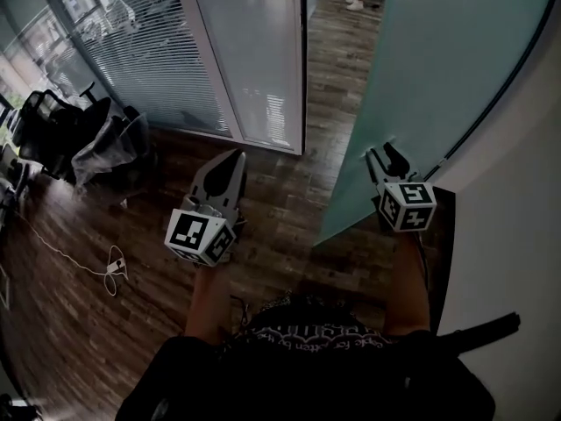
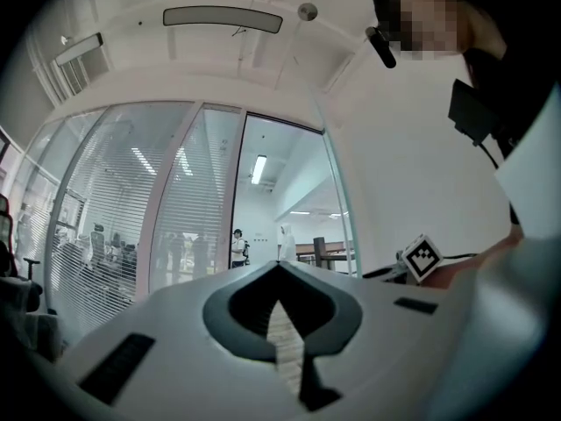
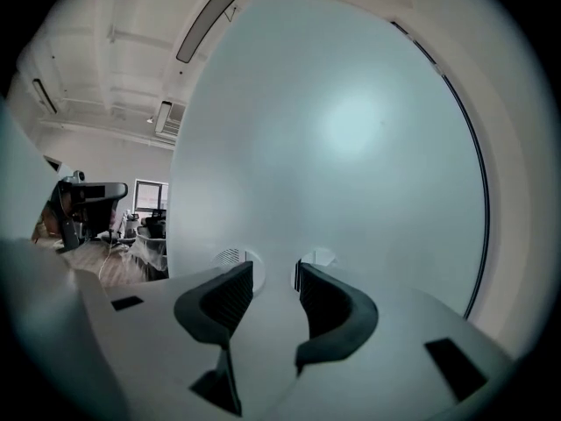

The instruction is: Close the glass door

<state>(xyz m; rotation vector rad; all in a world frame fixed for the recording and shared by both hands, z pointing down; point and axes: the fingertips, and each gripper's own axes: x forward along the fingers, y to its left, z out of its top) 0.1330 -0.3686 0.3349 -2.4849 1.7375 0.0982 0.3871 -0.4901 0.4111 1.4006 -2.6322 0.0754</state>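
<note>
The glass door (image 1: 438,68) stands swung open at the right, its frosted pane angled out over the wooden floor (image 1: 289,174). The right tongs (image 1: 383,160) are held spread and aimed squarely at the pane, probably so it can be pushed; contact cannot be confirmed. The left tongs (image 1: 230,160) are pressed together, empty, and extended forward, clear of the door.

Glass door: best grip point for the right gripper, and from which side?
Probably its free edge: the glass door is a flat frosted pane showing only round fittings, no bar. Bring the open right gripper in from the doorway side, jaws straddling that edge.
</note>
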